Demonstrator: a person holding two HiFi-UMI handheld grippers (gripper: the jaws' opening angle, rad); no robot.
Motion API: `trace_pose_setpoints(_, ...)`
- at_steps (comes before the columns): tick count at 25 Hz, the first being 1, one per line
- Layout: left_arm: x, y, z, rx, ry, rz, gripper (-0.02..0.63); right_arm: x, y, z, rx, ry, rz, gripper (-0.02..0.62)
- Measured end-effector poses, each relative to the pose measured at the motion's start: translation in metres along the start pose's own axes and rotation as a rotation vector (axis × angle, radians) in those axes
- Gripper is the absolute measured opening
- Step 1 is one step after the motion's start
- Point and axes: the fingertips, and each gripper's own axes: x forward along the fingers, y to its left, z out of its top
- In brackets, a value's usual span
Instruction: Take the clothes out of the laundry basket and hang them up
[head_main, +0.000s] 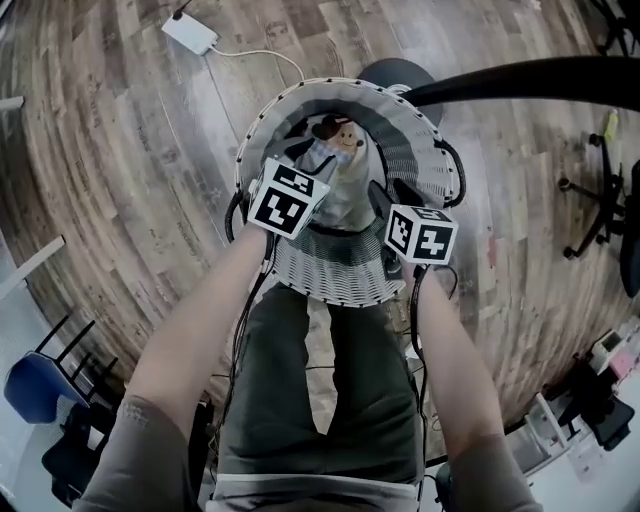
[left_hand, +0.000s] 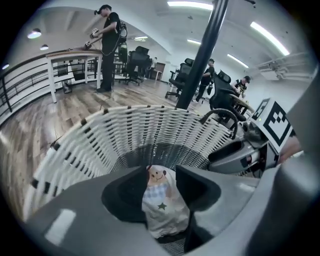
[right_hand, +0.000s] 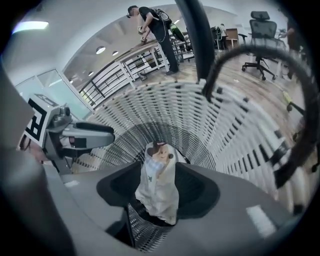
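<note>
Two open grippers above one garment
Left gripper (left_hand: 161, 176) and right gripper (right_hand: 159, 175) both have their jaws apart and grip nothing. The bear-print garment (head_main: 339, 168) lies crumpled on the laundry basket (head_main: 425, 160) floor. Each should probably pinch a separate edge, so it lifts spread out.

- One white woven laundry basket (head_main: 410, 150).
- One cream garment (head_main: 340, 165) with a bear print.
- Two grippers, a left gripper (left_hand: 161, 172) and a right gripper (right_hand: 158, 167), each with one marker cube.
- One black pole (head_main: 520, 80).
- One white power strip (head_main: 190, 33).
- One blue chair (head_main: 35, 385).
</note>
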Motion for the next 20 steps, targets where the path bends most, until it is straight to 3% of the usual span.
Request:
trace_pose_setpoints(5,0.045,0.011,-0.037,-0.106,0.059,-0.003,0.169,0.046,-0.019,-0.027,0.050,0.034,-0.034,0.239)
trace_pose_setpoints(12,0.097,0.023,-0.092,-0.076,0.206,0.032,0.169,0.102,-0.024,-0.055,0.140,0.048,-0.020,0.239)
trace_pose_setpoints(20,0.142,0.029,-0.139,-0.048,0.288,0.038,0.201,0.144,-0.036,-0.086,0.177,0.124,-0.022,0.244)
